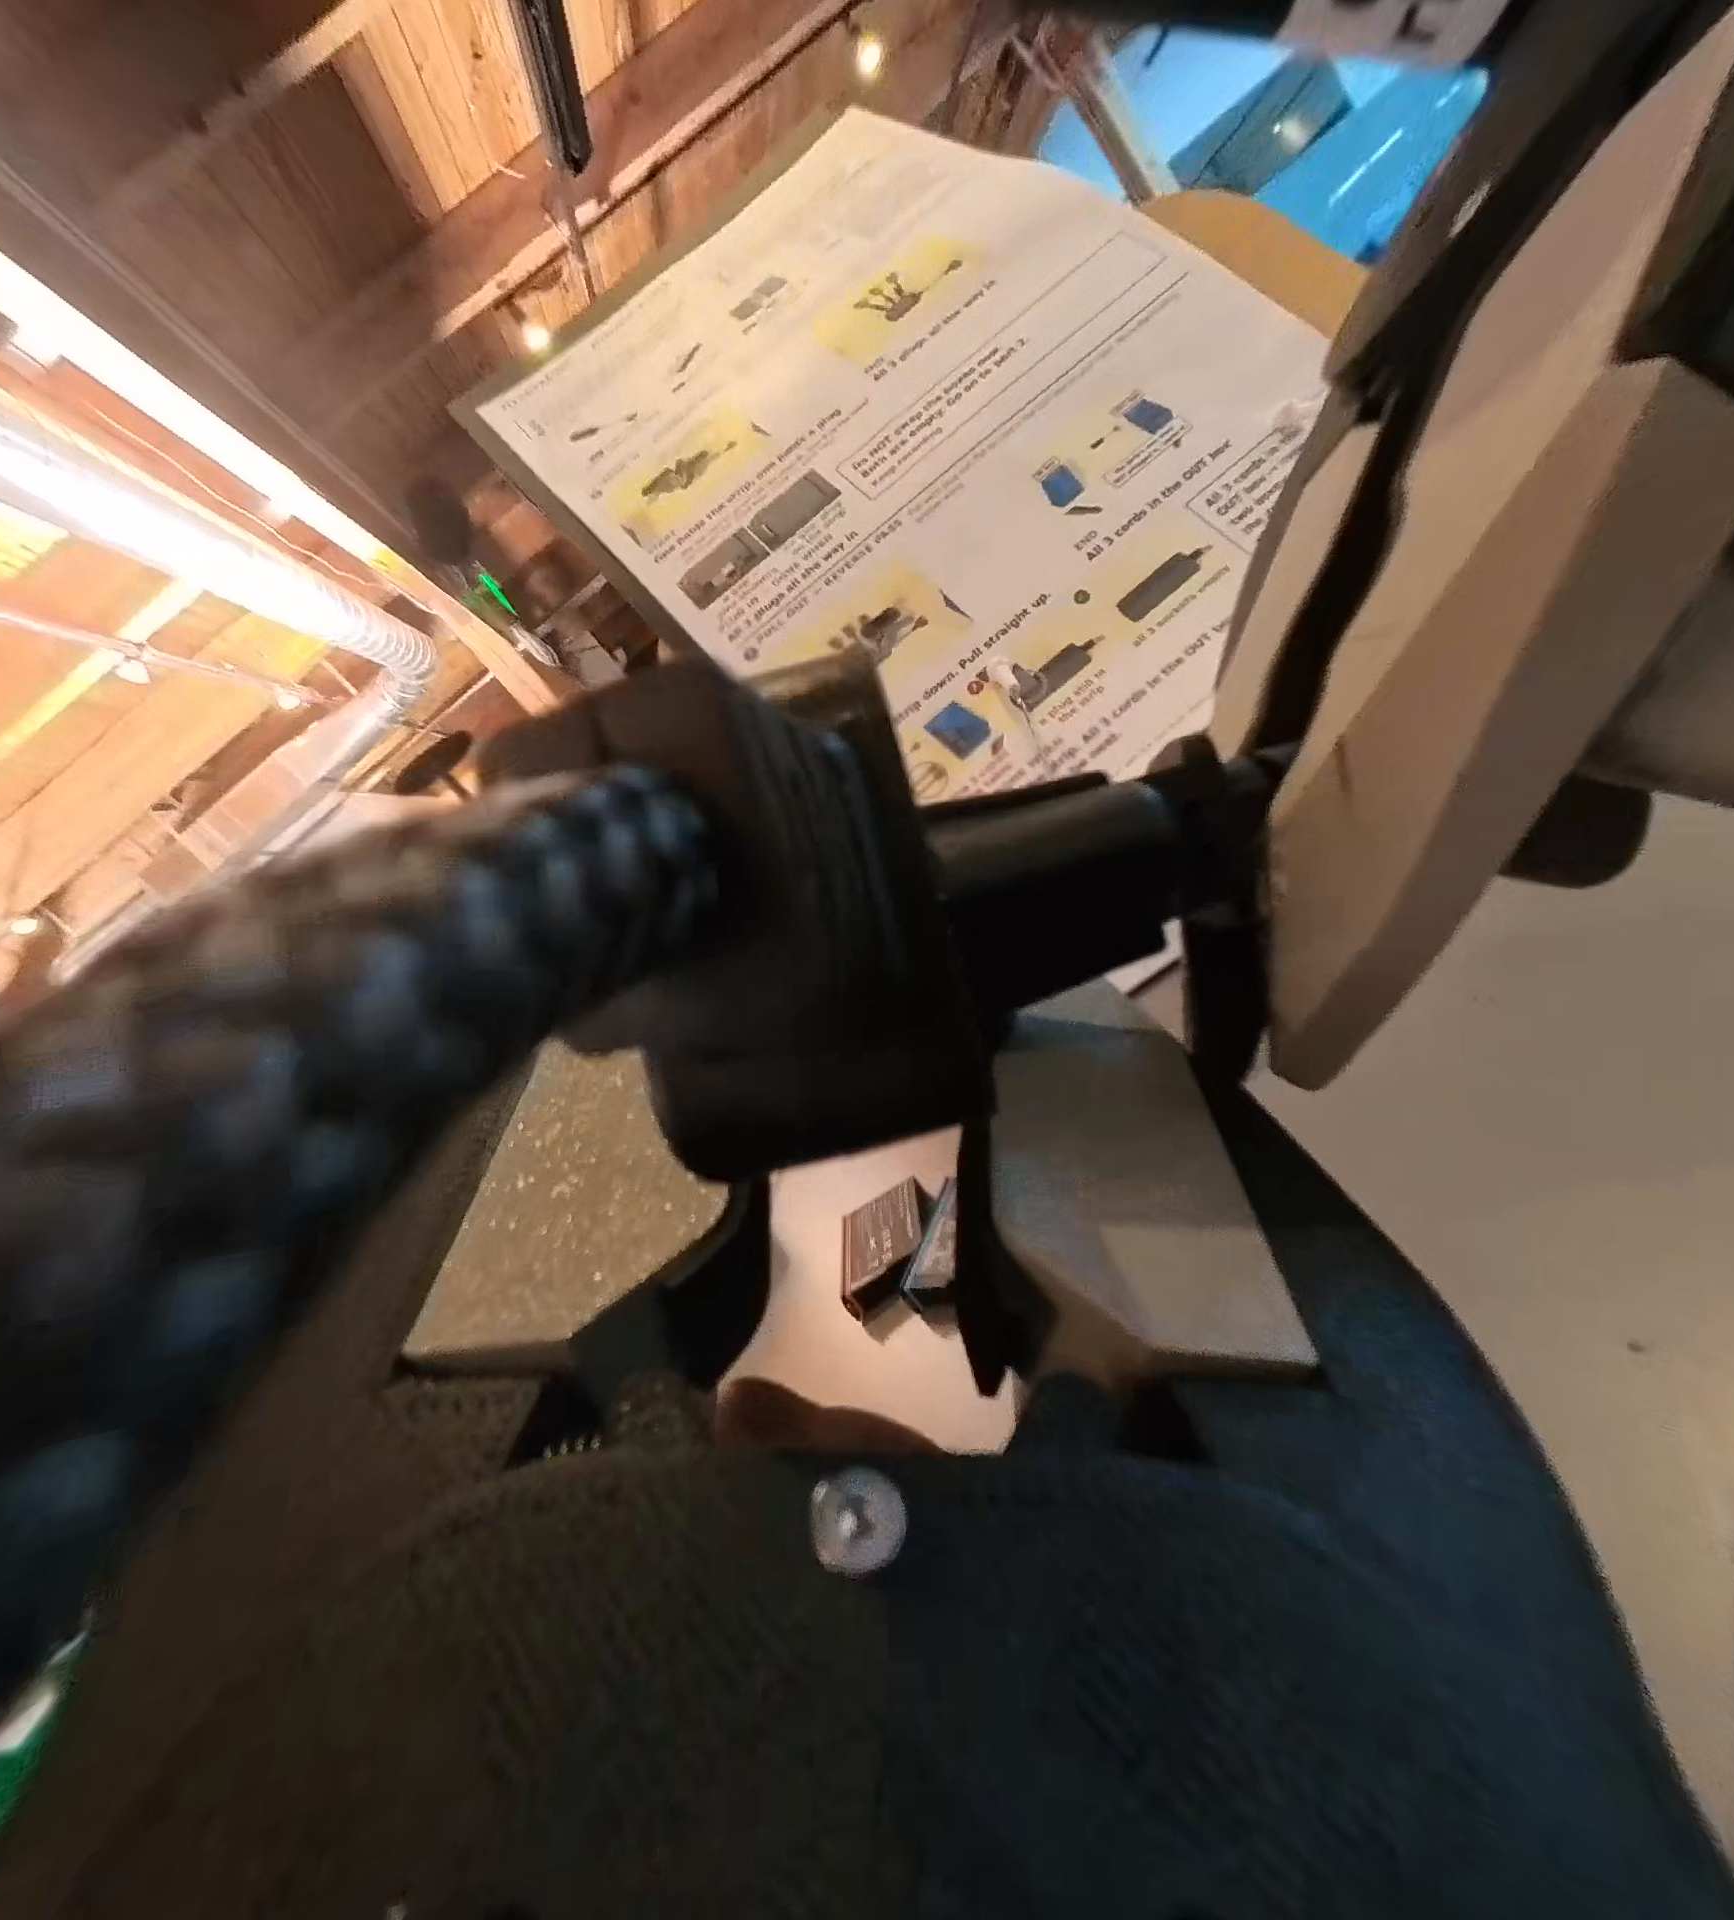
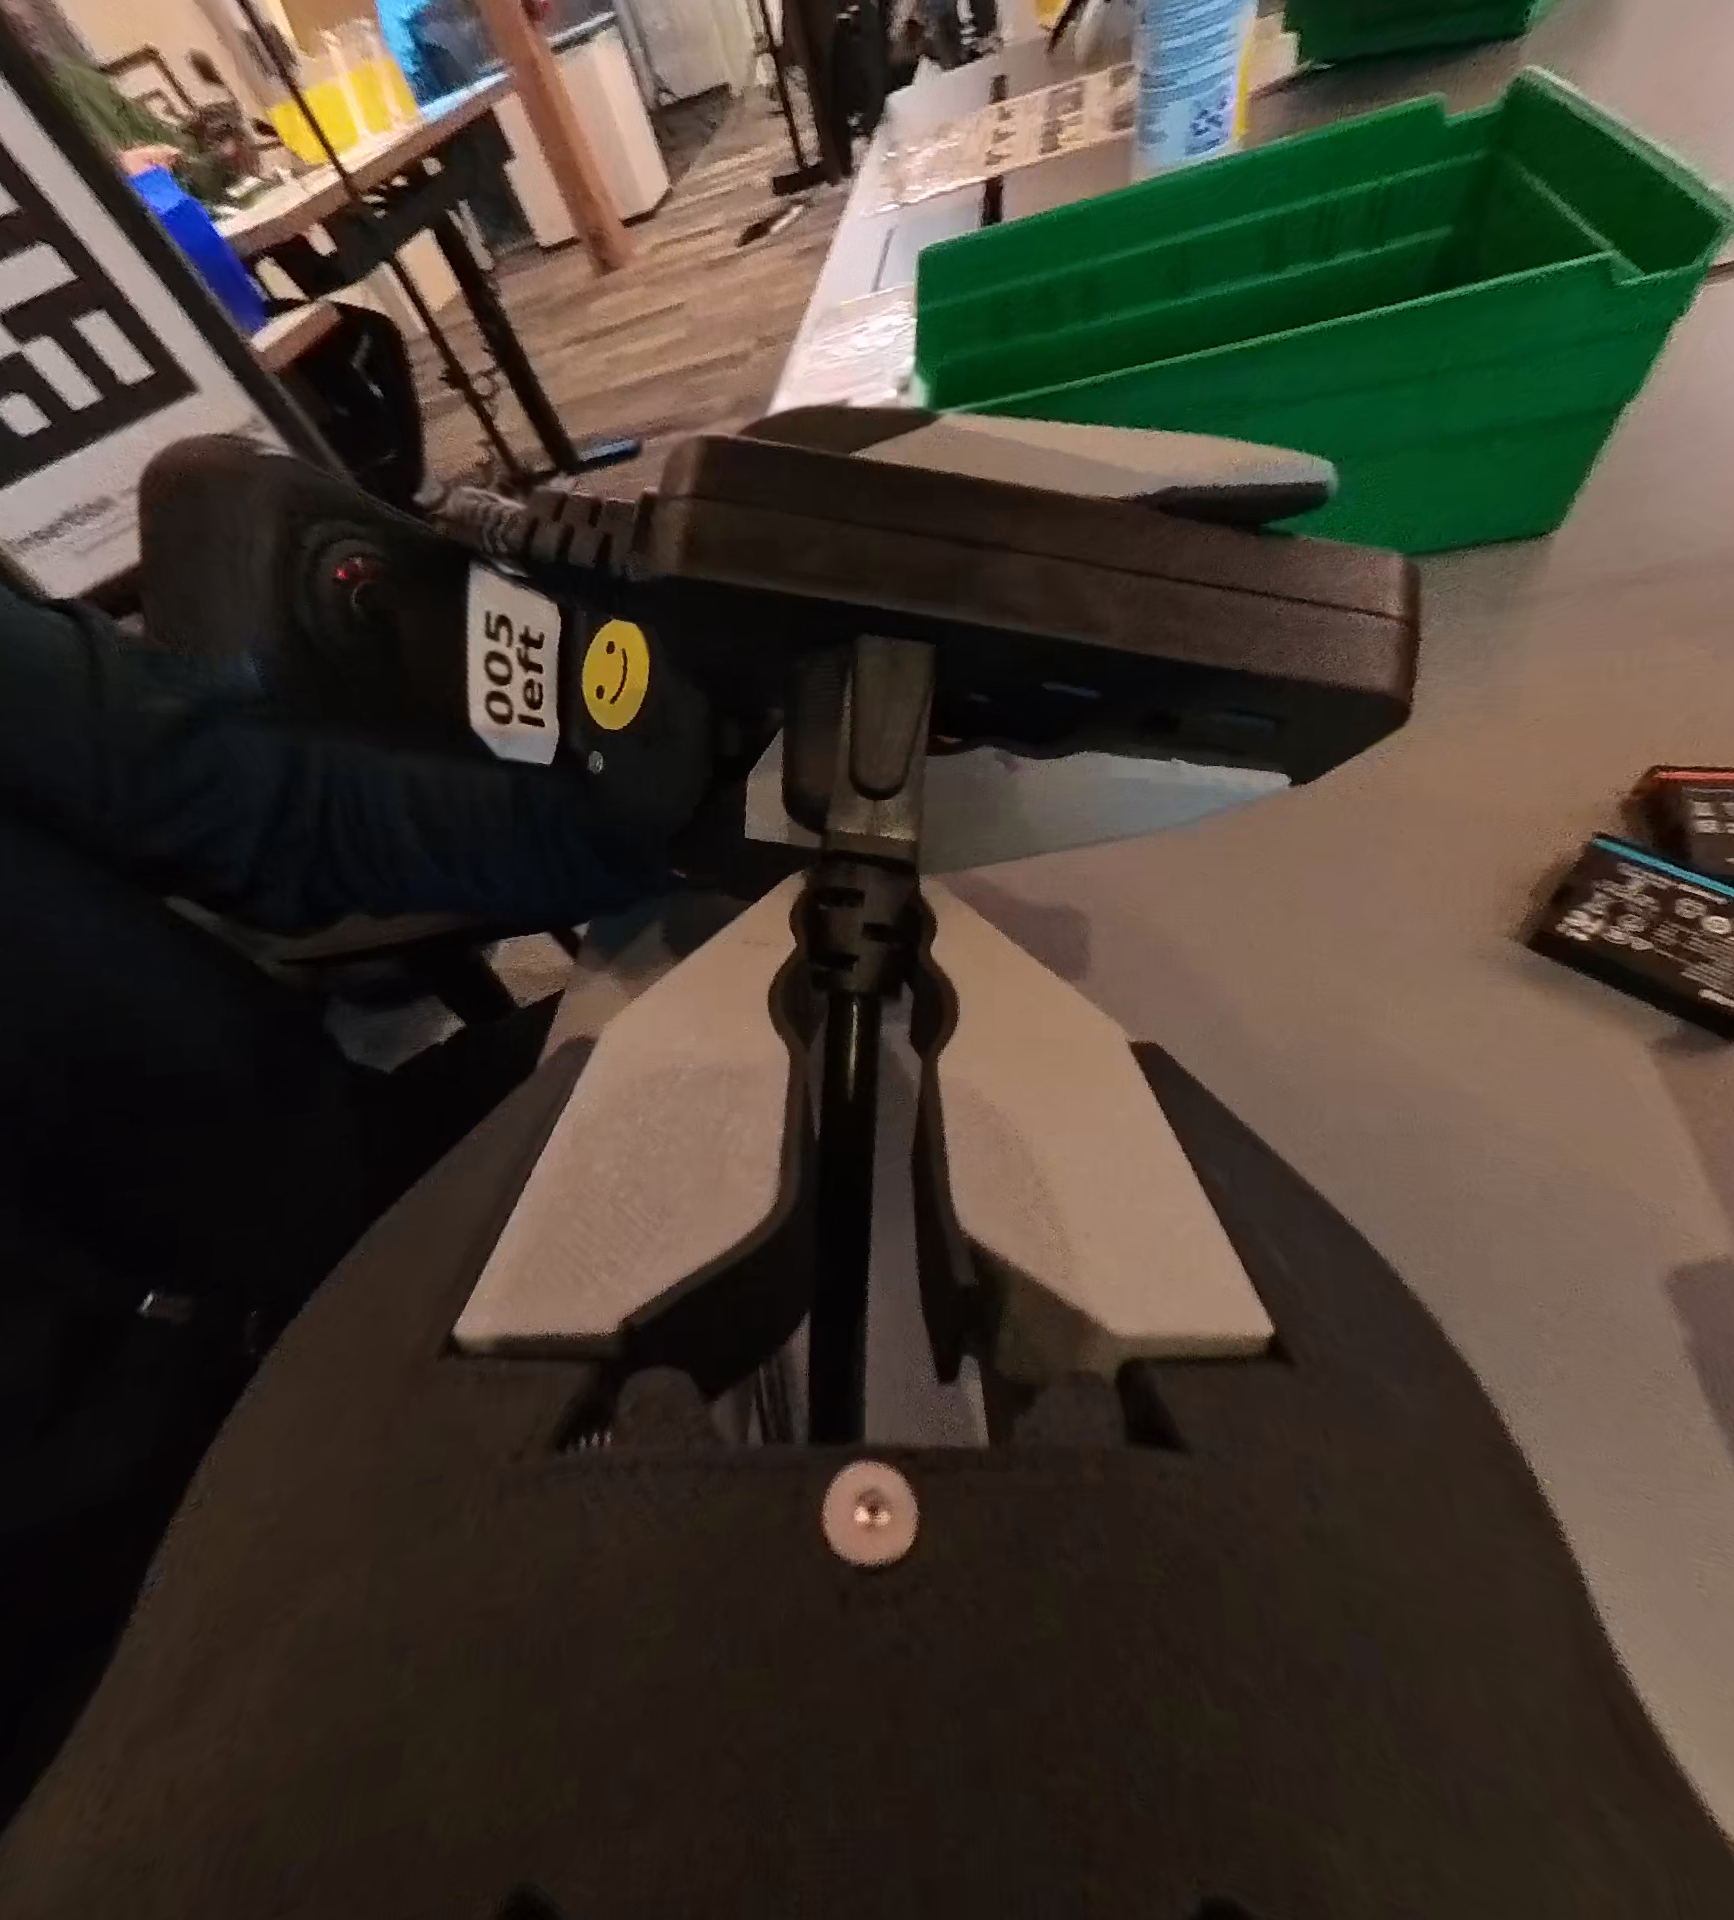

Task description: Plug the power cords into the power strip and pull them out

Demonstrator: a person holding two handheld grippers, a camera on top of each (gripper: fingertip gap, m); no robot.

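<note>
My left gripper [image 1: 842, 1122] is shut on the black power strip [image 1: 821, 935], whose braided cord [image 1: 323, 997] runs towards the camera. In the right wrist view the strip [image 2: 1029, 582] is clamped between the left gripper's grey fingers [image 2: 998, 810] and held above the table. My right gripper [image 2: 858, 920] is shut on a black power cord just behind its plug [image 2: 863, 727]. The plug's head meets the strip's socket face, and no prongs show. In the left wrist view the right gripper's beige fingers [image 1: 1465, 675] hold that plug [image 1: 1081, 831] against the strip.
A green bin [image 2: 1362, 312] stands on the grey table [image 2: 1362, 1195] behind the strip. Two small black packs [image 2: 1673, 935] lie at the right, and also show in the left wrist view [image 1: 894, 1257]. A printed instruction sheet [image 1: 894, 416] and a black-and-white marker board [image 2: 11, 291] stand nearby. There is about 8 centimeters between the tips of the two grippers.
</note>
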